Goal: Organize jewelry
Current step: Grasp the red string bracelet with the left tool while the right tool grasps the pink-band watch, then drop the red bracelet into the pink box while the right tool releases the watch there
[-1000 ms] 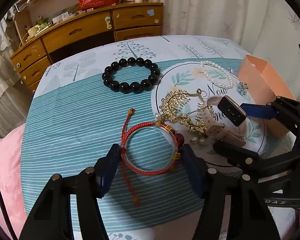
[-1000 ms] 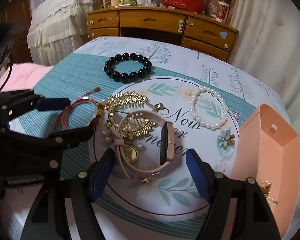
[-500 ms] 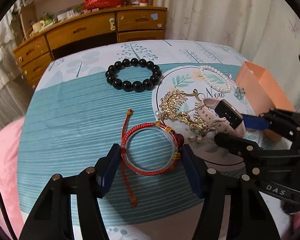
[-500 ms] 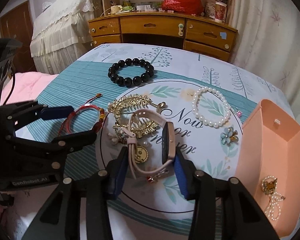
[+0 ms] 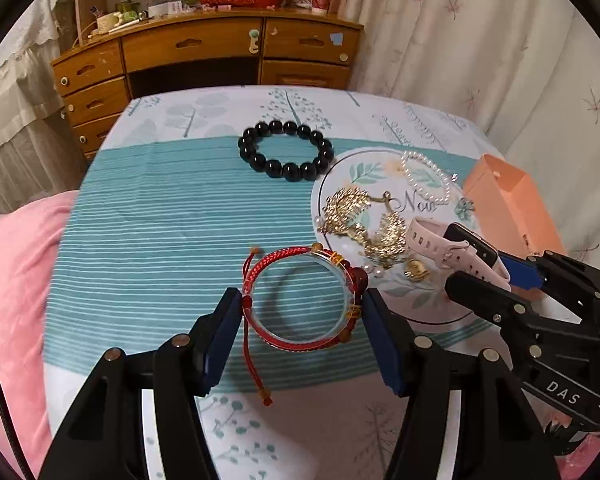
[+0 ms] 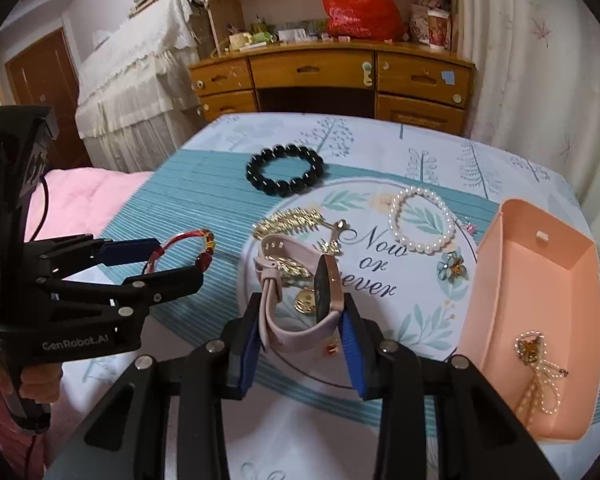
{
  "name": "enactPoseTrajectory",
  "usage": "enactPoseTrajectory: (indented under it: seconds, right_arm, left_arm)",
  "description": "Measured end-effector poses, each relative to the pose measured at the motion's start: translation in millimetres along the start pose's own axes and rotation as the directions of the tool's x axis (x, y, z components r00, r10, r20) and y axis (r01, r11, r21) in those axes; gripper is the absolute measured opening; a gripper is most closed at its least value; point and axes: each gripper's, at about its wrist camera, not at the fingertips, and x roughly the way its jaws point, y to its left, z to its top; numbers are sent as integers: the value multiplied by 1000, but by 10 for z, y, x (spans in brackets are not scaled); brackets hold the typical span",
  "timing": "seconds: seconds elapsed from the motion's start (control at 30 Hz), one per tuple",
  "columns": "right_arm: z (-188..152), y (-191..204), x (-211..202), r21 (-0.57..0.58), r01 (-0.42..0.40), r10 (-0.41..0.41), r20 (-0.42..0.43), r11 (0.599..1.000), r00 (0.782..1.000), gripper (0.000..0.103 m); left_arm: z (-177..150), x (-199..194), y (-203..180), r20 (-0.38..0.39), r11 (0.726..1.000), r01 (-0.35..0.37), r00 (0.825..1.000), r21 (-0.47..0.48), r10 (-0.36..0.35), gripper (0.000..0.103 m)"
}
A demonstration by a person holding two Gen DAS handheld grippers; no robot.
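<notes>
- Left gripper [image 5: 300, 320] — fingers pinching the red cord bangle [image 5: 302, 298] across its width, 1 pad on each side; against the view a second before, the bangle hung clear of the striped cloth [image 5: 160, 240] with its shadow under it and its tail cord dangling.
- Right gripper [image 6: 300, 332] — jaws closing, having narrowed from a wide spread a second earlier; pads now on either side of the pink-strapped watch [image 6: 300, 296], which stood tipped up between them.
- Judgement: both pieces looked lifted, so 2 items were ready to carry.
- Peach tray [image 6: 496, 320] — at the right edge of the cloth, already holding 1 pearl-and-gold piece [image 6: 536, 368]; the likely destination.
- Remaining on the cloth: black bead bracelet [image 6: 286, 168], pearl bracelet [image 6: 420, 220], gold hair comb [image 5: 348, 208], blue flower brooch [image 6: 452, 266].
- Risk: the gold pieces lay touching the watch strap and could be dragged along.
</notes>
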Motion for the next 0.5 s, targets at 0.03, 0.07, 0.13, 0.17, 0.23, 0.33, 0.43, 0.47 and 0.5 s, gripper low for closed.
enactPoseTrajectory:
  seconds: [0.03, 0.07, 0.13, 0.17, 0.23, 0.33, 0.43, 0.47, 0.5]
  right_arm:
    - [4, 8, -55, 1, -8, 8, 10, 1000, 1000, 37]
    - [8, 14, -104, 2, -15, 15, 19, 1000, 1000, 37]
    - [21, 20, -228, 1, -26, 25, 42, 1000, 999, 37]
    - [33, 21, -307, 0, -28, 28, 58, 1000, 998, 37]
    - [34, 15, -436, -2, -28, 28, 84, 1000, 996, 37]
    - [24, -26, -650, 1, -26, 25, 124, 1000, 992, 37]
    - [-1, -97, -857, 9, -11, 10, 165, 1000, 986, 37]
    - [-19, -126, -922, 12, -5, 3, 177, 1000, 984, 37]
    - [-42, -170, -998, 21, 3, -6, 191, 1000, 982, 37]
  left_arm:
    - [4, -63, -25, 6, 1000, -8, 1000, 3, 8, 60]
    - [11, -121, -47, 12, 1000, -13, 1000, 8, 13, 60]
    - [32, -210, -93, 23, 1000, -16, 1000, 17, 16, 60]
    - [43, -267, -131, 29, 1000, -16, 999, 23, 15, 60]
    - [72, -358, -212, 40, 999, -11, 999, 35, 10, 60]
    - [124, -497, -362, 56, 998, 7, 998, 58, -10, 60]
    - [185, -611, -543, 74, 996, 29, 997, 88, -36, 60]
    - [210, -643, -611, 80, 994, 37, 996, 99, -45, 60]
    - [234, -673, -679, 86, 993, 44, 995, 110, -54, 60]
